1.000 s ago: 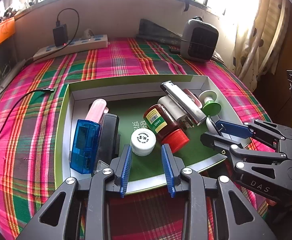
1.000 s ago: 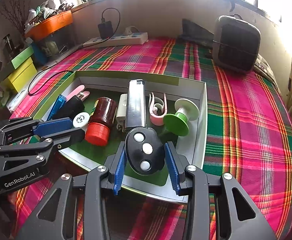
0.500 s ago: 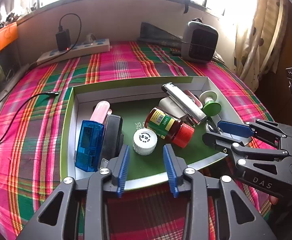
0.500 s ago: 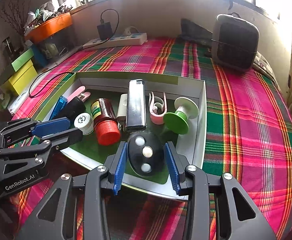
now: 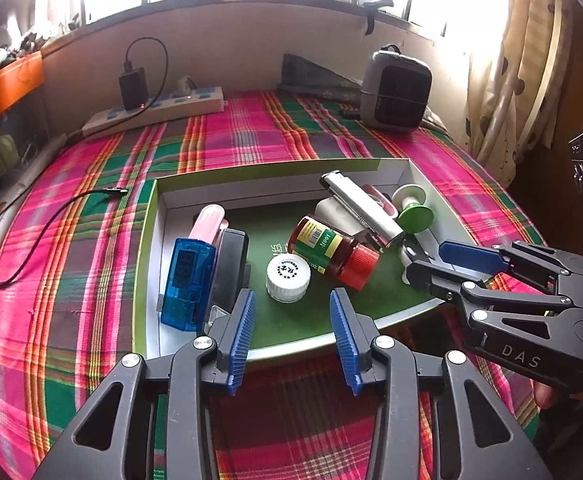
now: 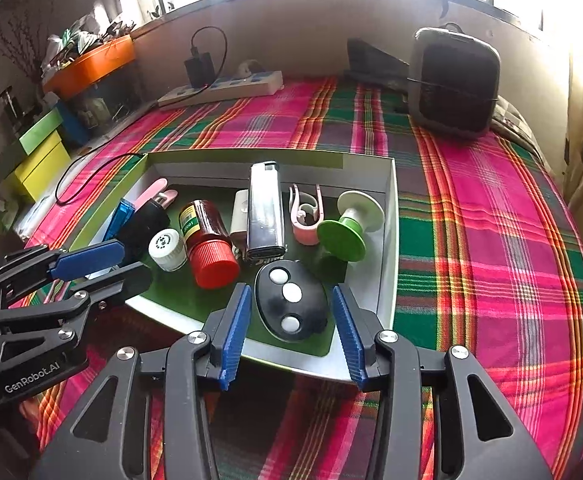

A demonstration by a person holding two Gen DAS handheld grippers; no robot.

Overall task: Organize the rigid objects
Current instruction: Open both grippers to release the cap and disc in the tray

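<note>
Left gripper [image 5: 291, 332]: we hold it spread wide at the near rim of the box, nothing between its blue pads; it hangs over the plaid cloth just short of the white cap.
Right gripper [image 6: 291, 328]: we hold it spread too, its pads either side of the black key fob [image 6: 291, 306], with a gap on both sides and no contact.
Key fob: lies flat on the green floor in the near right part of the box, three white buttons up.
Box [image 5: 147, 264]: a shallow white-walled tray with a green floor, resting on the plaid tablecloth [image 5: 71, 280].
White cap [image 5: 288, 277]: a small white-lidded jar standing just beyond our left pads.
Red-capped bottle [image 5: 331, 250]: on its side beside the white jar, red cap toward us.
Blue device [image 5: 187, 284]: on edge at the left wall, against a black block [image 5: 231, 268] and a pink piece [image 5: 207, 222].
Silver lighter [image 6: 265, 210]: lies lengthwise mid-box, resting on other items.
Pink clip [image 6: 306, 214]: just right of the lighter.
Green-and-white spool [image 6: 349, 224]: near the right wall.
Power strip [image 5: 155, 110]: well beyond the box, by the wall.
Grey heater [image 5: 395, 96]: far right, on the cloth.
</note>
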